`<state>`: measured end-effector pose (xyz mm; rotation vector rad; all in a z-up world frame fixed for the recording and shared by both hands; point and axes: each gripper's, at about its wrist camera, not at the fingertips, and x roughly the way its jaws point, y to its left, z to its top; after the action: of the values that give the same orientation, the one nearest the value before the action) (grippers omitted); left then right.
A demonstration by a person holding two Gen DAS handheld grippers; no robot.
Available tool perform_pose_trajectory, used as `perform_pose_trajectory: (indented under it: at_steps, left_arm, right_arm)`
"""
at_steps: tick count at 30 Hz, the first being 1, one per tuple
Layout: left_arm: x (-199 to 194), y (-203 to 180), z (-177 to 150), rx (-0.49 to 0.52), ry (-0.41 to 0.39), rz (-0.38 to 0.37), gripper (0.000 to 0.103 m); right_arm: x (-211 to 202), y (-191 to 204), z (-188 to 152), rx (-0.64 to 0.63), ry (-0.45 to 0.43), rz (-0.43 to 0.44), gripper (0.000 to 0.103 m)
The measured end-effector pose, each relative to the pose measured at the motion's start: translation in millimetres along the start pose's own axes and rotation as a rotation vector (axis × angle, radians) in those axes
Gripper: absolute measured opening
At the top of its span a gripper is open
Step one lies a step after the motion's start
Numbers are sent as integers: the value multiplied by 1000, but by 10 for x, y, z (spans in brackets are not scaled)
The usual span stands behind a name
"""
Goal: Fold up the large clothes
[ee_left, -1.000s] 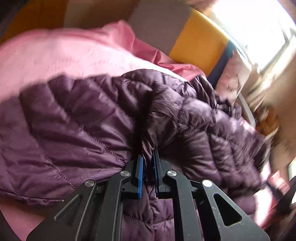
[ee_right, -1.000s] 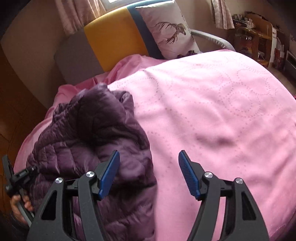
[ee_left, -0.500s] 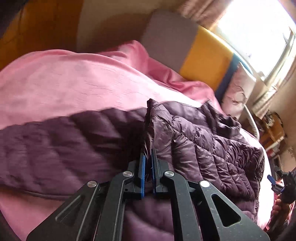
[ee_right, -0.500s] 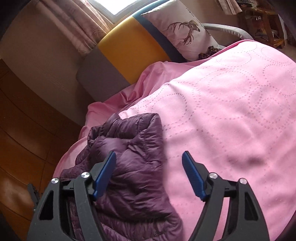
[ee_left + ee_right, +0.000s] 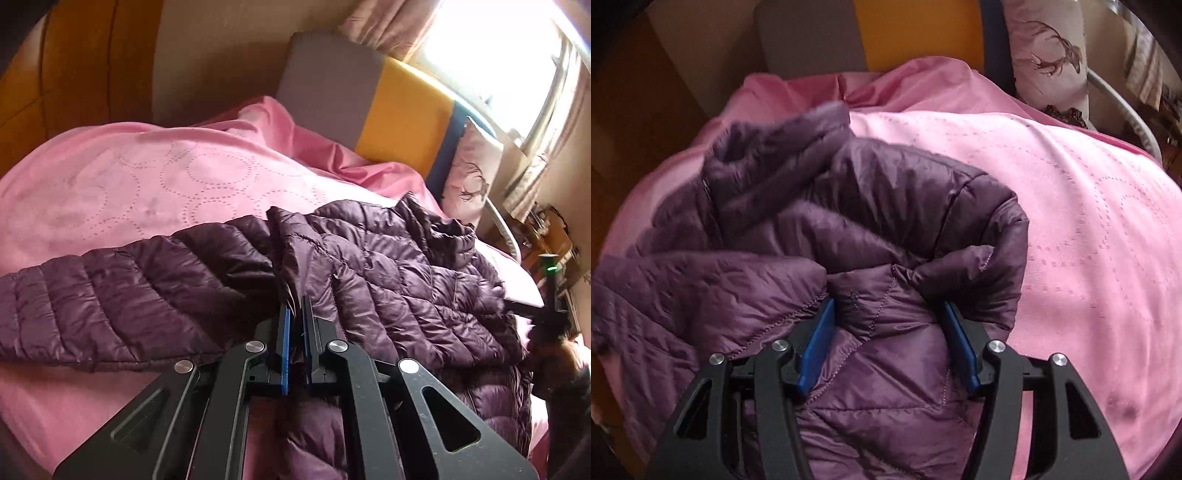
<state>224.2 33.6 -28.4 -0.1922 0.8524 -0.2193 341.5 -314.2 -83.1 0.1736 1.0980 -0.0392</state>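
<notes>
Purple puffer jacket (image 5: 388, 266) spread on pink bedcover (image 5: 147, 184). Left gripper (image 5: 294, 325) clamped on raised jacket fold. Right gripper (image 5: 886, 332) closing; padded bulge between jaws, firm pinch not yet judged. Step in hand: second hold being taken. Next: grip to be finished, then fold carried across.

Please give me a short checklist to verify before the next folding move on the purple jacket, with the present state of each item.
1. Left claw grips the jacket: ok, shut on a pinched ridge of fabric.
2. Right claw has fabric between its pads: ok, a puffy fold fills the gap while the claw is closing.
3. Right claw grip is firm: cannot tell, the pads are at the fold but not yet squeezing it.
4. Jacket rests on the pink blanket: ok.
5. Free blanket beside the jacket for the fold: ok, to its right in the right wrist view.
6. Sleeve lies flat: ok, stretched out to the left.
</notes>
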Motion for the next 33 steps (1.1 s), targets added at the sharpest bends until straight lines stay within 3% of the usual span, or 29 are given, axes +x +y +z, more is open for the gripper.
perform_pose_trajectory:
  at_steps: [1, 2, 3, 6, 9, 13, 14, 17, 20, 24, 26, 28, 30, 33]
  left_arm:
    - [-4, -17, 1, 3, -1, -6, 4]
    - [-16, -48, 6, 7, -7, -20, 4]
    - [-22, -92, 17, 12, -12, -41, 4]
    - [-6, -283, 71, 41, -22, -100, 4]
    - [127, -603, 106, 96, -7, -147, 4]
    - [571, -1004, 90, 176, 47, -115, 4]
    - [749, -1052, 73, 178, 77, -82, 4]
    - [1041, -1043, 41, 163, 116, -30, 4]
    - [1046, -991, 56, 158, 100, -48, 4]
    - [979, -938, 30, 153, 76, -60, 4]
    - [980, -939, -23, 149, 76, -54, 4]
    - [999, -911, -73, 149, 80, -42, 4]
    - [1049, -826, -132, 122, 94, -40, 4]
    - [1148, -702, -166, 73, 113, -77, 6]
  right_arm:
    - [-4, 14, -48, -20, -17, -13, 45]
    - [-24, 1, -72, -24, -25, -22, 23]
    - [-101, -47, -110, -17, -45, -22, 13]
    - [-401, -340, -208, 42, -131, -58, 9]
    - [-626, -846, -292, 218, -193, -62, 9]
    - [-467, -1330, -403, 386, -160, 13, 10]
    - [-424, -1384, -438, 407, -155, 30, 15]
    - [-560, -1483, -519, 470, -210, 17, 47]
    - [-924, -1468, -558, 486, -291, -21, 51]
    - [-1305, -730, -583, 352, -374, 84, 64]
    - [-1137, -288, -496, 248, -330, 68, 68]
    - [-795, -30, -463, 186, -262, -17, 68]
    - [-379, -8, -532, 169, -188, -113, 68]
    - [-141, -36, -619, 170, -213, -113, 69]
